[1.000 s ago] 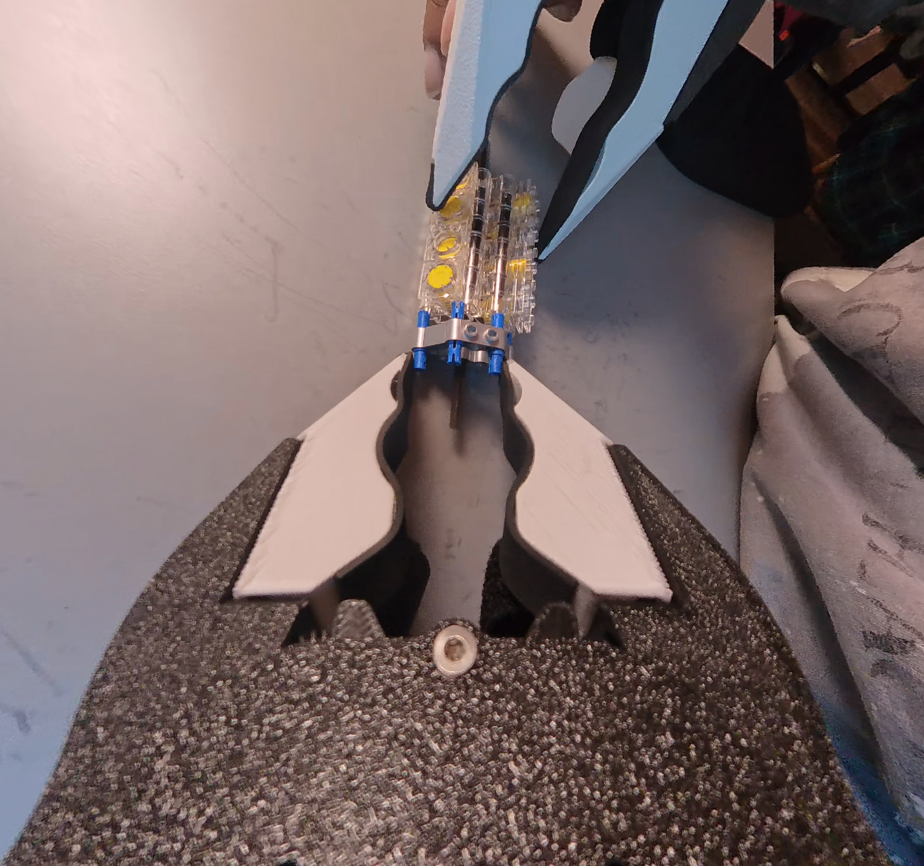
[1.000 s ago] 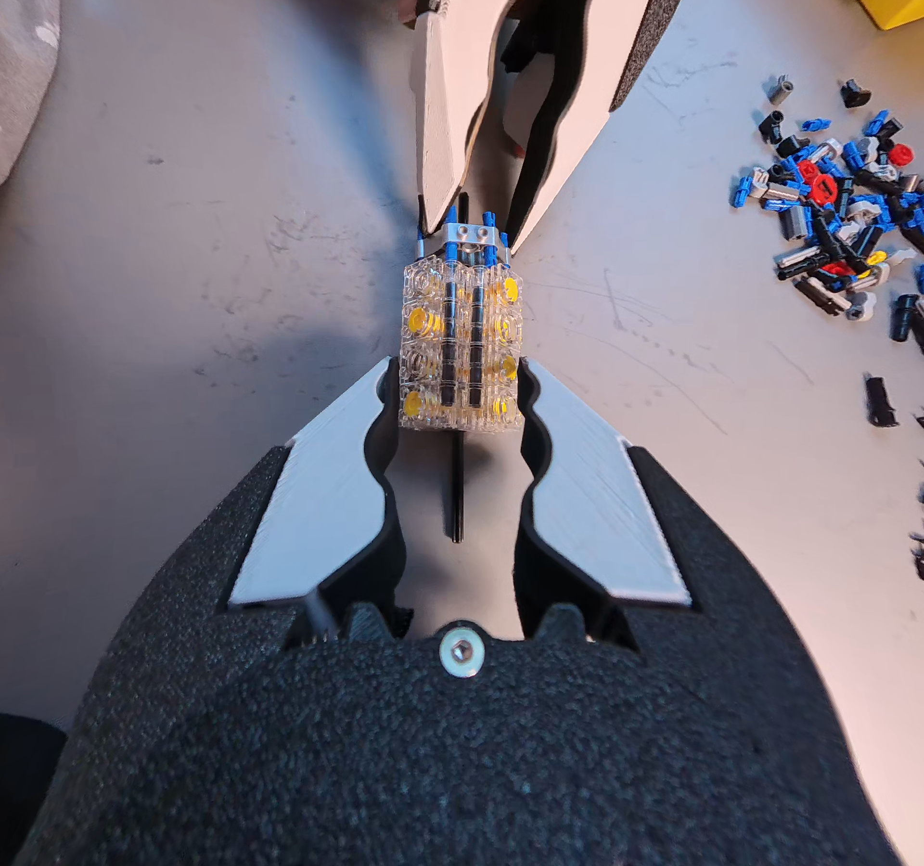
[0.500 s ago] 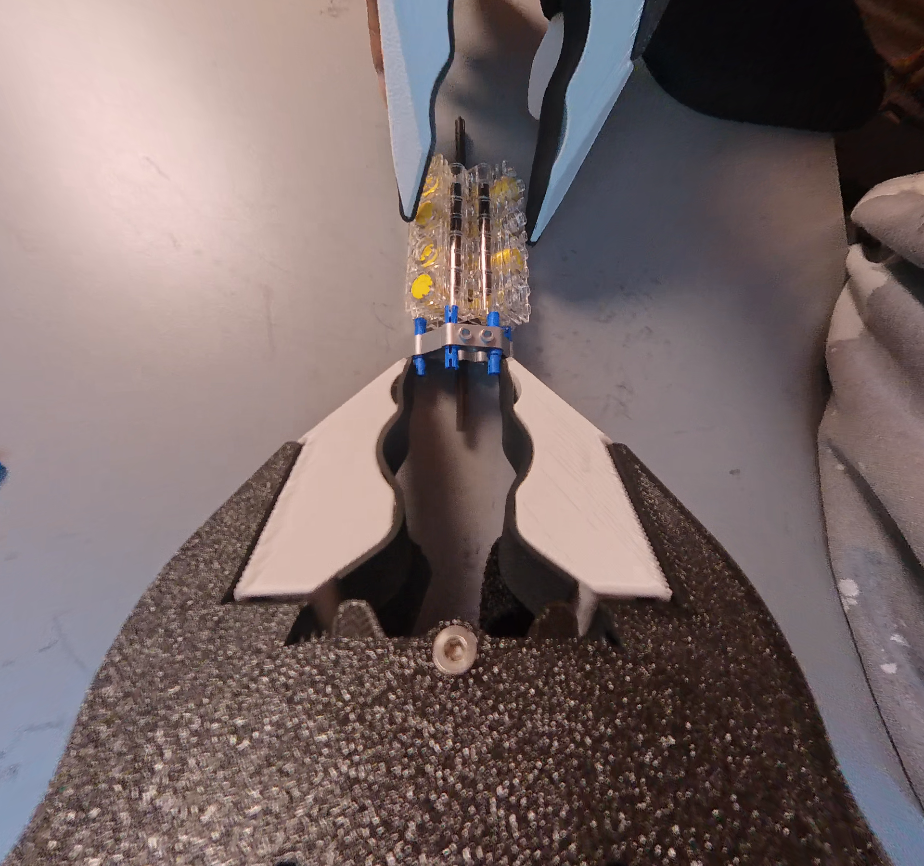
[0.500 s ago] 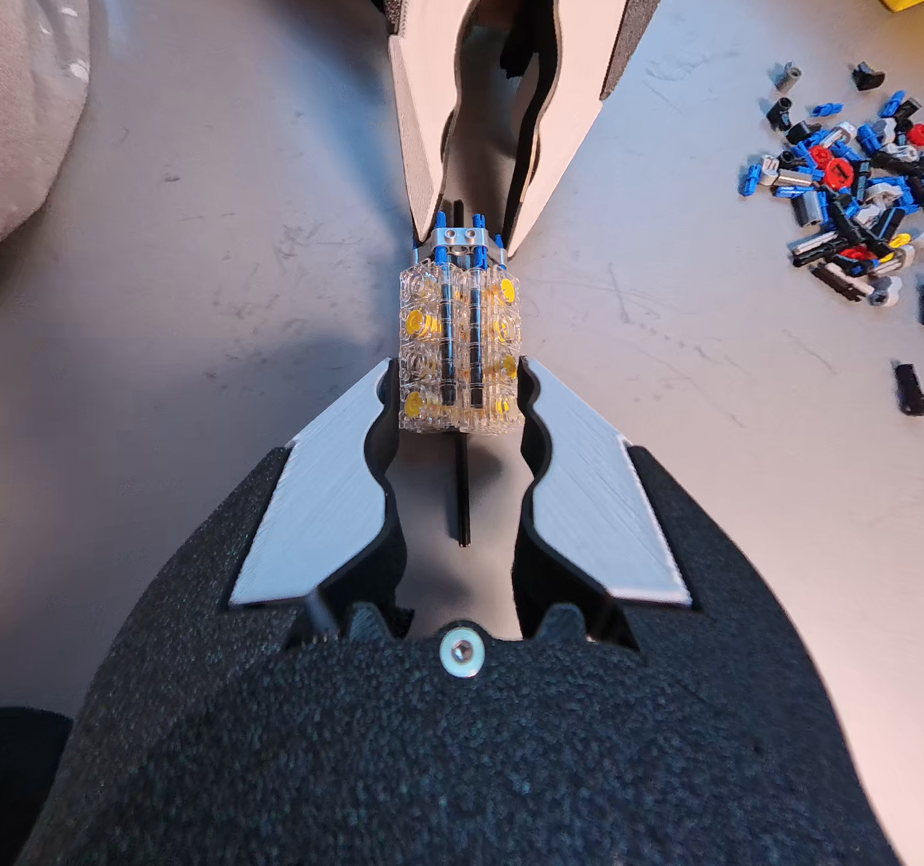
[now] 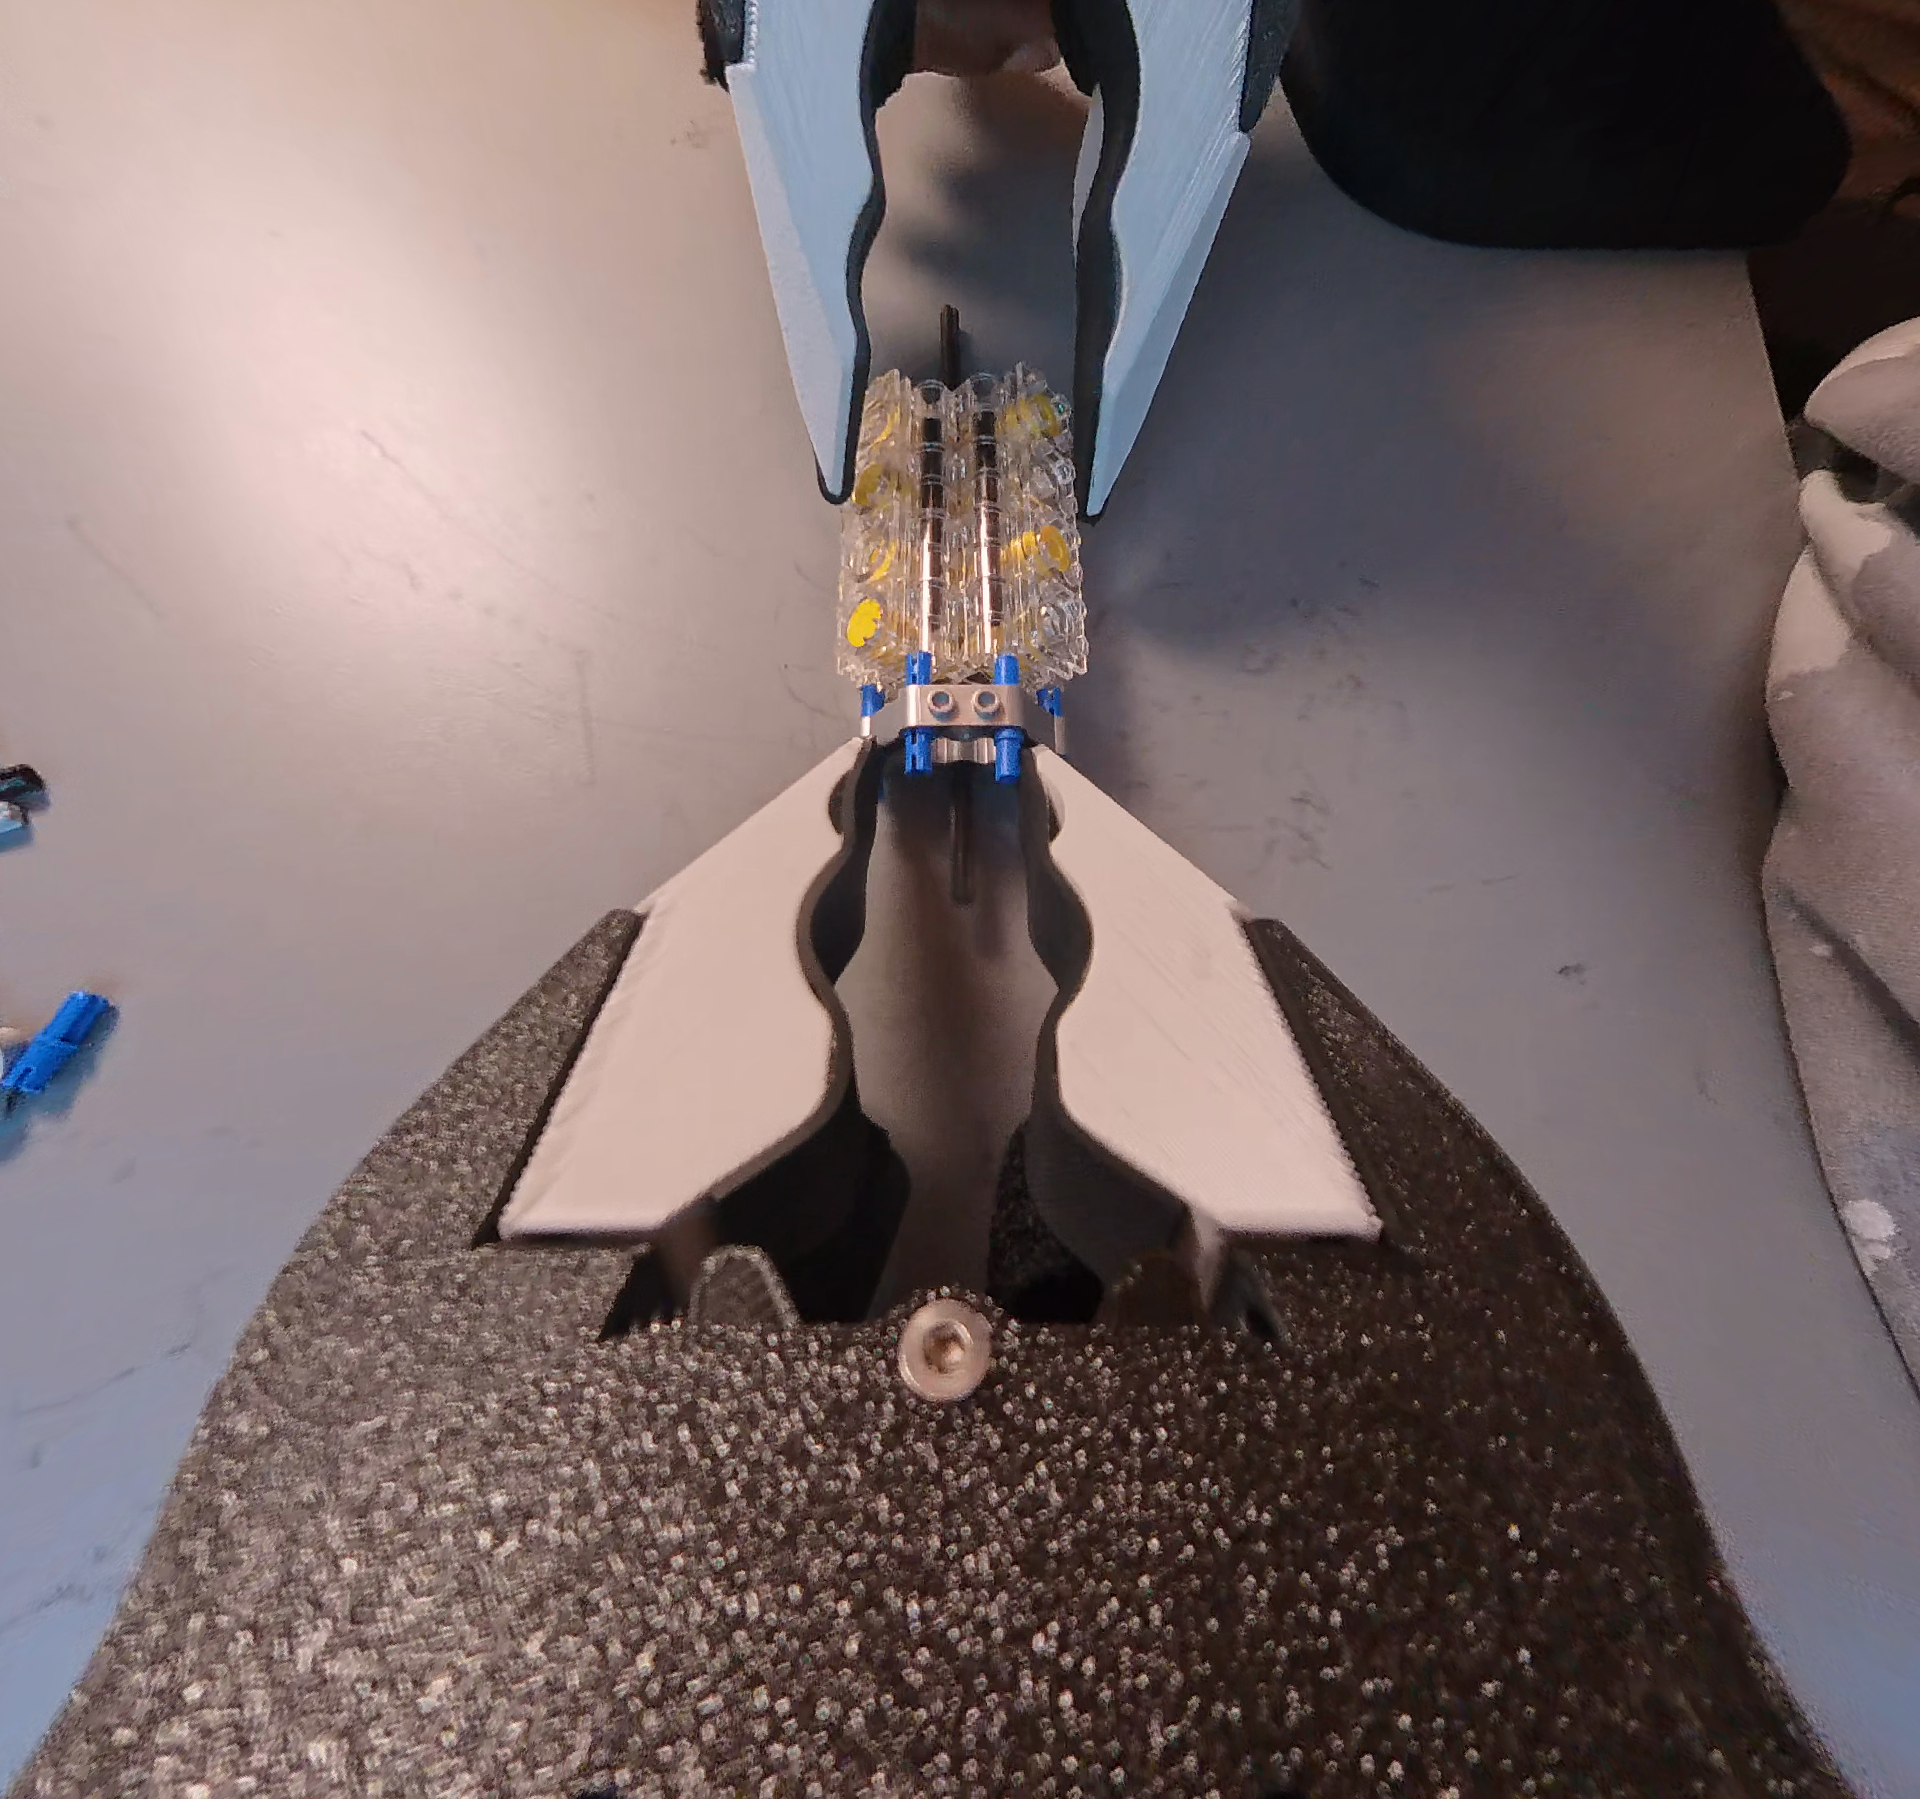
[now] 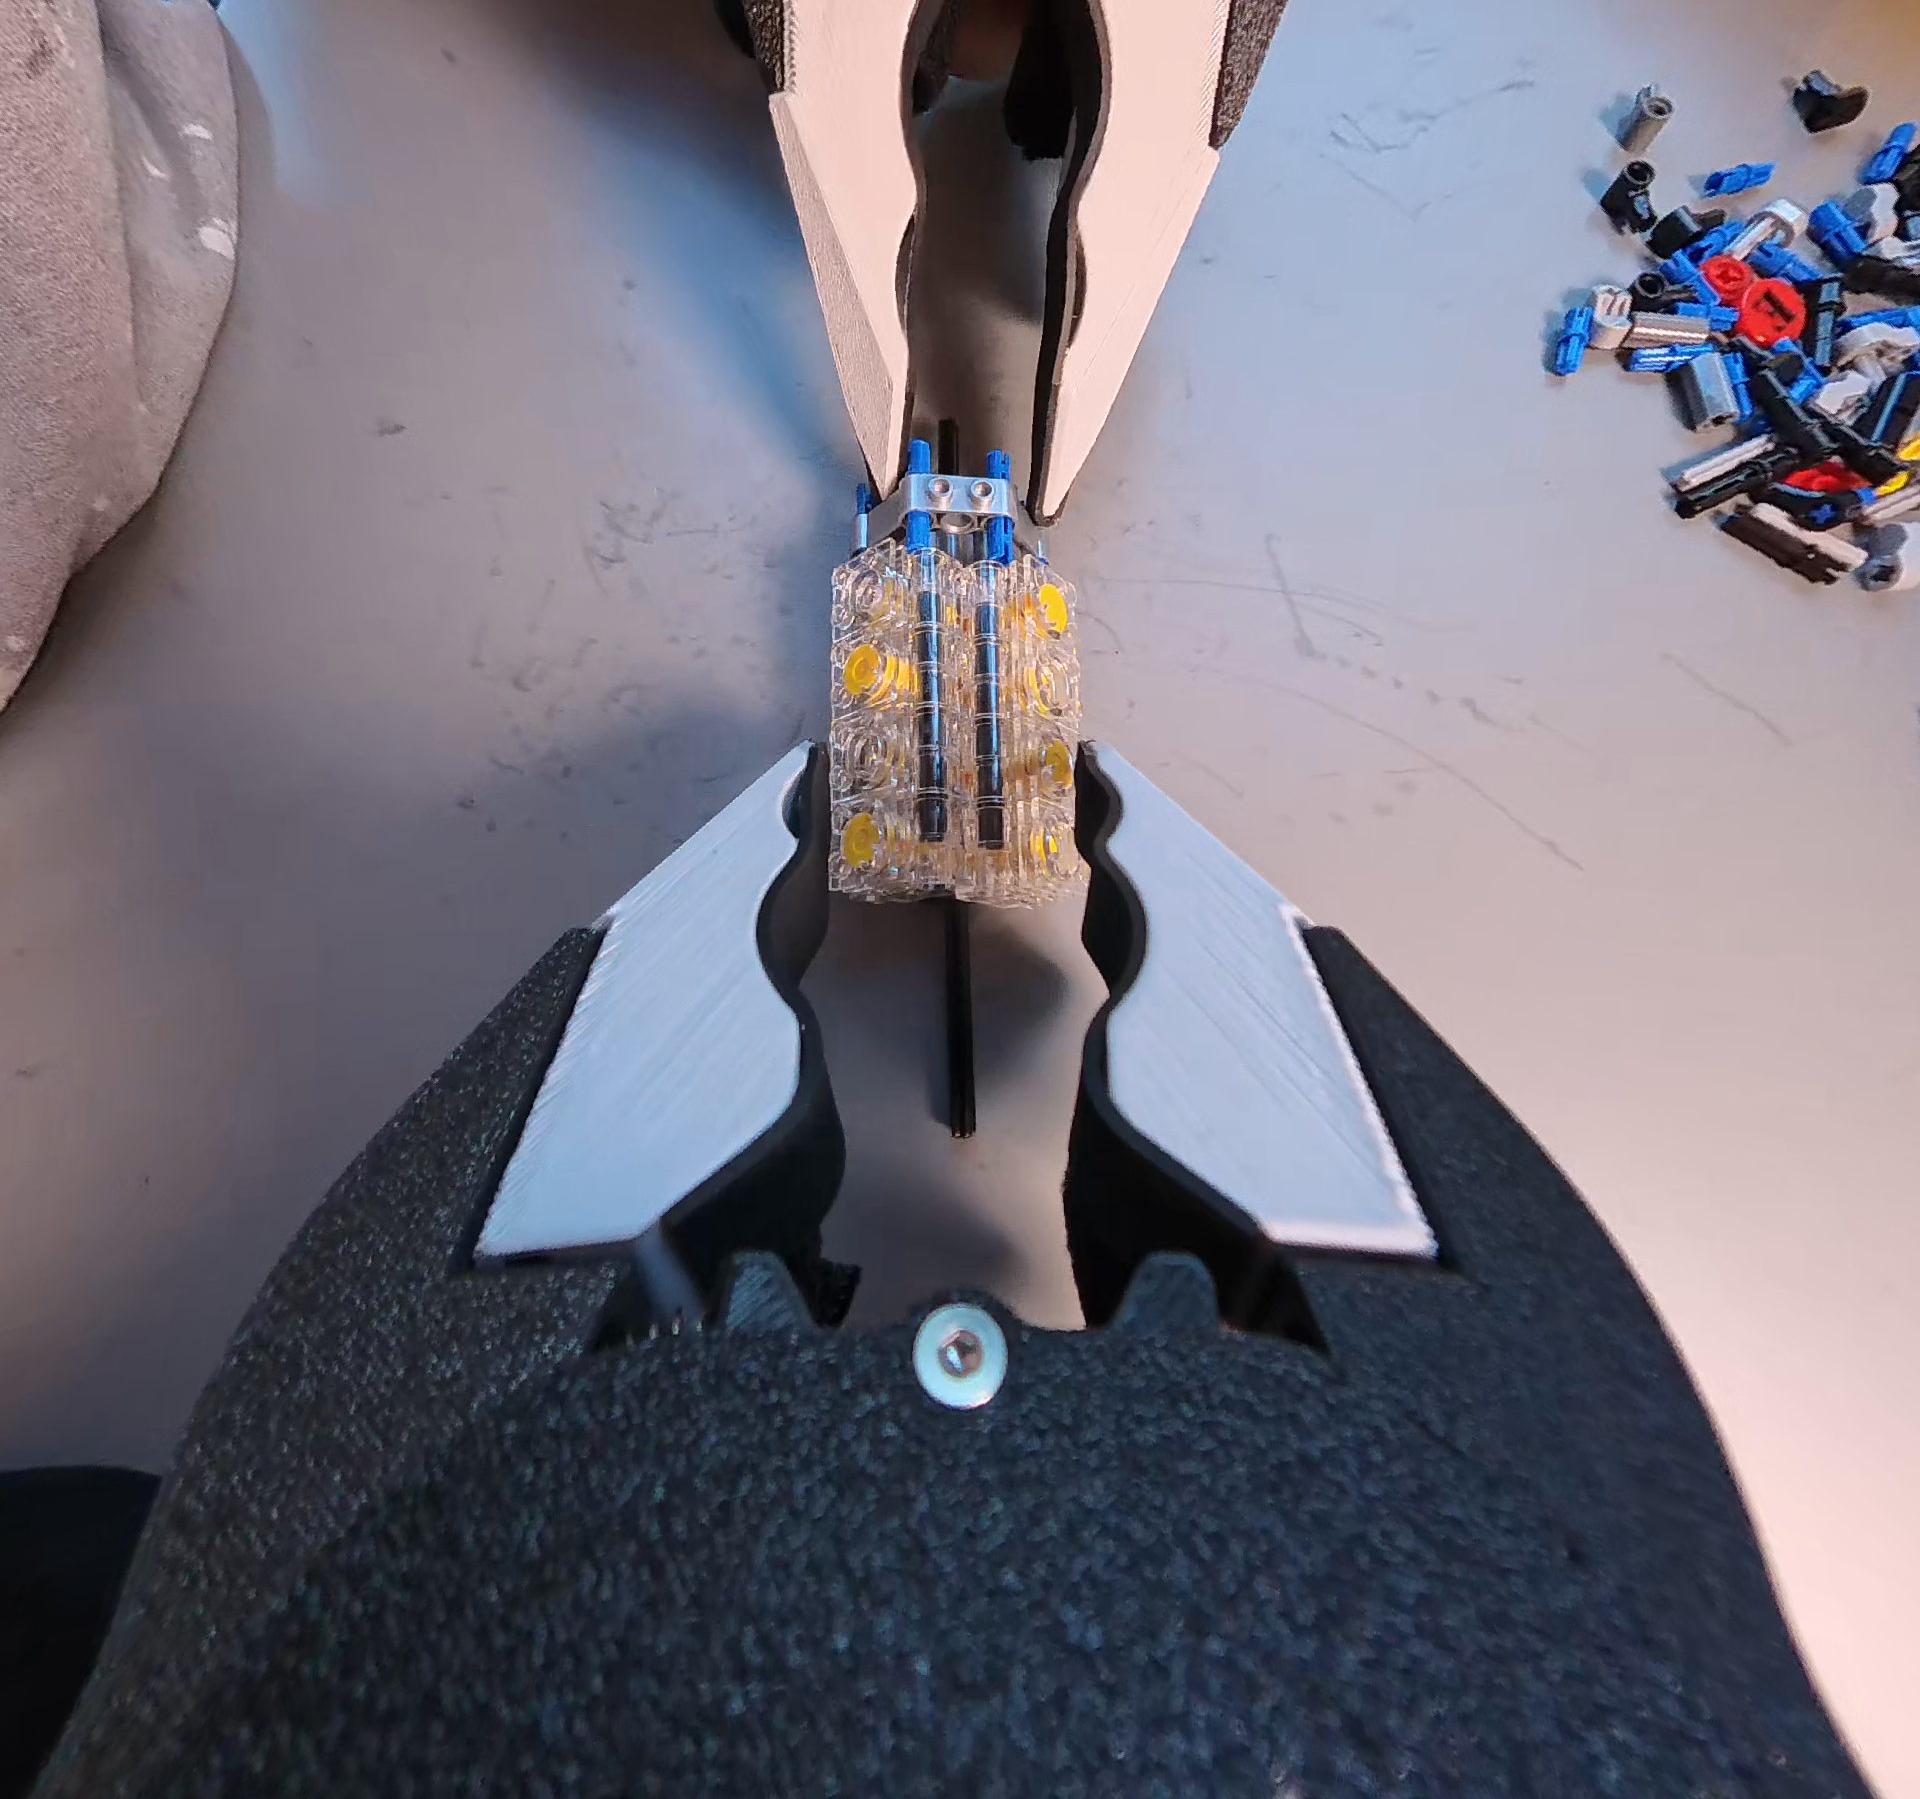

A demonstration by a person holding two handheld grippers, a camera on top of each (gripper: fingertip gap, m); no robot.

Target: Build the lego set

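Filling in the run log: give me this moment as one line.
left gripper: shut on grey connector end | right gripper: shut on clear brick assembly | assembly above table | loose parts pile aside

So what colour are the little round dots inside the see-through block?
Yellow dots, clearest in the right wrist view.

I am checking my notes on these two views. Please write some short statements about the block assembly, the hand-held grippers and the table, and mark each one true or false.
1. The right hand-held gripper has its fingers on both sides of the clear block assembly. True.
2. The left hand-held gripper holds the clear end of the assembly. False: its tips are at the end with the grey connector and blue pins.
3. A black axle sticks out of the assembly. True.
4. The pile of loose parts is all yellow. False: it is mostly blue, black, grey and red.
5. The table is green. False: it is pale grey and scuffed.
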